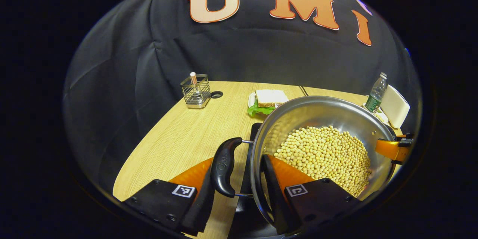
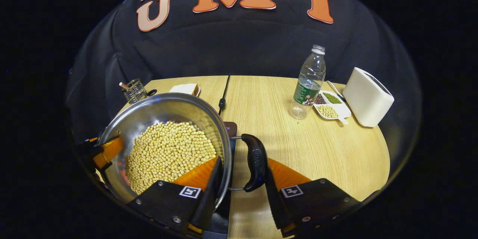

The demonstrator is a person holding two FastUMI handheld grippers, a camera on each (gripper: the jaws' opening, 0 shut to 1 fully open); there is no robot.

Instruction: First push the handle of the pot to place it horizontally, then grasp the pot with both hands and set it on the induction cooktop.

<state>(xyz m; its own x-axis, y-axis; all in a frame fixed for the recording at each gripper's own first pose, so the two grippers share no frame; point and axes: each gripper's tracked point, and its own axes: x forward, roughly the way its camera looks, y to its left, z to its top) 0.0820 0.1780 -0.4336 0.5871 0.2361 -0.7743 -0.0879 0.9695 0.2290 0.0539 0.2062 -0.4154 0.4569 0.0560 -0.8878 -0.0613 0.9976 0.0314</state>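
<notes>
Sitting between both grippers is the shiny steel pot full of yellow soybeans (image 1: 325,157), over a dark induction cooktop (image 1: 248,179) on the wooden worktop (image 2: 306,145). Left gripper (image 1: 239,190) pinches one black loop handle (image 1: 224,166) against the rim, right gripper (image 2: 241,190) pinches the other black handle (image 2: 255,162). Clear plastic bottle (image 2: 309,82) and white toaster (image 2: 368,97) stand well apart
</notes>
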